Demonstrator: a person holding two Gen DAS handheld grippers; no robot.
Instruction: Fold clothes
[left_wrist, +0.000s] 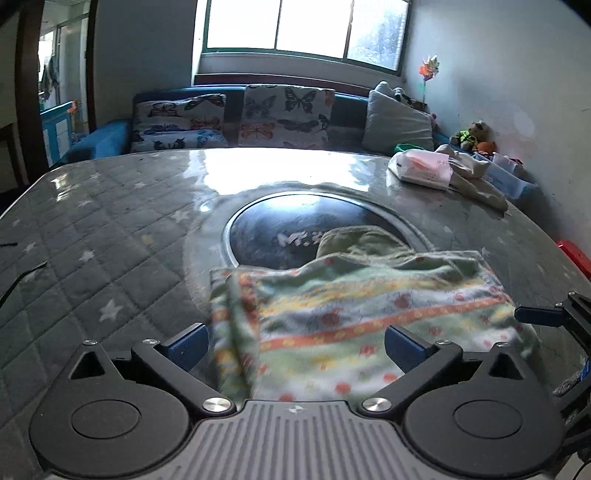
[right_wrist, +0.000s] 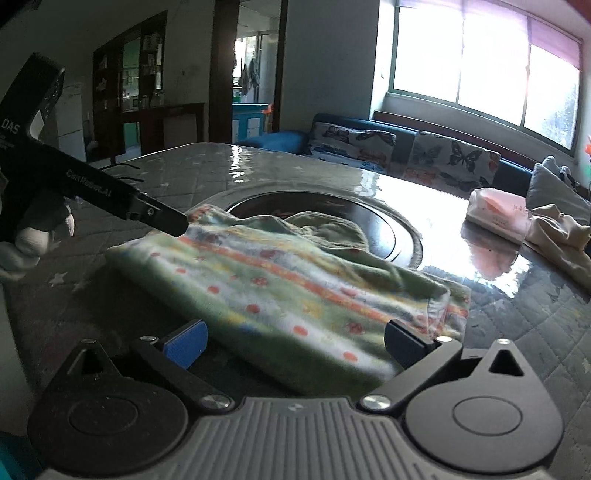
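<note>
A folded green garment with orange, yellow and red patterned stripes (left_wrist: 354, 314) lies on the table, partly over the round dark inset (left_wrist: 273, 229). My left gripper (left_wrist: 295, 343) is open, its blue pads on either side of the garment's near edge. My right gripper (right_wrist: 295, 343) is open too, just above the garment (right_wrist: 280, 288), blue pads wide apart. The left gripper shows in the right wrist view (right_wrist: 162, 218), its tip at the garment's far left corner. The right gripper's finger shows at the right edge of the left wrist view (left_wrist: 539, 314).
The table (left_wrist: 110, 229) has a grey quilted star-pattern cover under glossy plastic. A pink and white packet (left_wrist: 421, 166) and a beige cloth (left_wrist: 476, 181) lie at the far right. A sofa with butterfly cushions (left_wrist: 284, 114) stands behind. A red object (left_wrist: 576, 254) sits at the right edge.
</note>
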